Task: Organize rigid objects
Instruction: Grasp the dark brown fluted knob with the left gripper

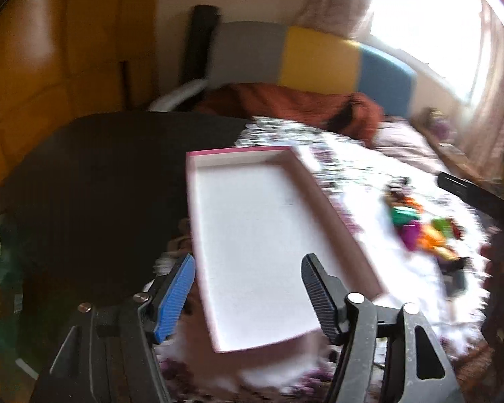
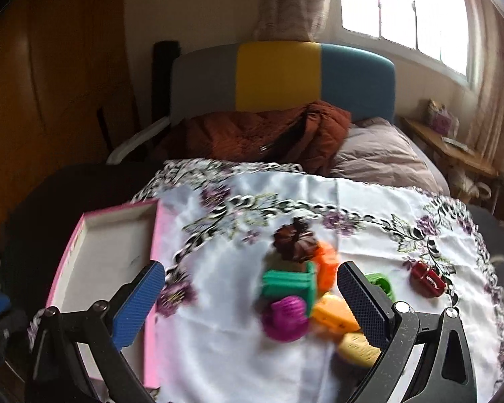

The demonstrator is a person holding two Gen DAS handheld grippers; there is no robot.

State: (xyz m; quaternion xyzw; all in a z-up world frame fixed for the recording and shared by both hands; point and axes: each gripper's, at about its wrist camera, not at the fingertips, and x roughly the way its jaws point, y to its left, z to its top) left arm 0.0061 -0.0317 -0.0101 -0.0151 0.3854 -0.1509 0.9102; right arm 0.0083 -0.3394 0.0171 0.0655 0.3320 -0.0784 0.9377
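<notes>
Nothing is sorted yet, as far as the views show: the pink-rimmed box (image 1: 252,245) lies empty, its white floor bare, at the left side of the cloth (image 2: 252,194). All the toys are still out on the cloth, to the right of the box. They sit in a loose cluster: a green block (image 2: 290,285), a magenta piece (image 2: 285,315), an orange block (image 2: 327,265), a yellow-orange wedge (image 2: 334,314), a yellow piece (image 2: 358,347) nearest, a dark brown one (image 2: 294,240) farthest, a green ring (image 2: 381,282) partly hidden behind a finger, and a red piece (image 2: 426,280) a little apart on the right. So the whole job of moving them into the box seems to remain.

The left gripper (image 1: 248,299) hangs over the near end of the box with its jaws spread wide; the box shows between them, but the pads do not press on it. The right gripper (image 2: 252,305) is also wide open and holds nothing; the toy cluster lies between and just beyond its fingers.

The cloth is white with purple flowers and a lace-like edge, spread over a dark table (image 1: 94,181). Beyond it stands a bed with a rust-coloured jacket (image 2: 265,134), a pillow (image 2: 383,154) and a grey, yellow and blue headboard (image 2: 279,77). A bright curtained window (image 2: 403,13) is at far right, wooden panelling (image 1: 33,77) at left.
</notes>
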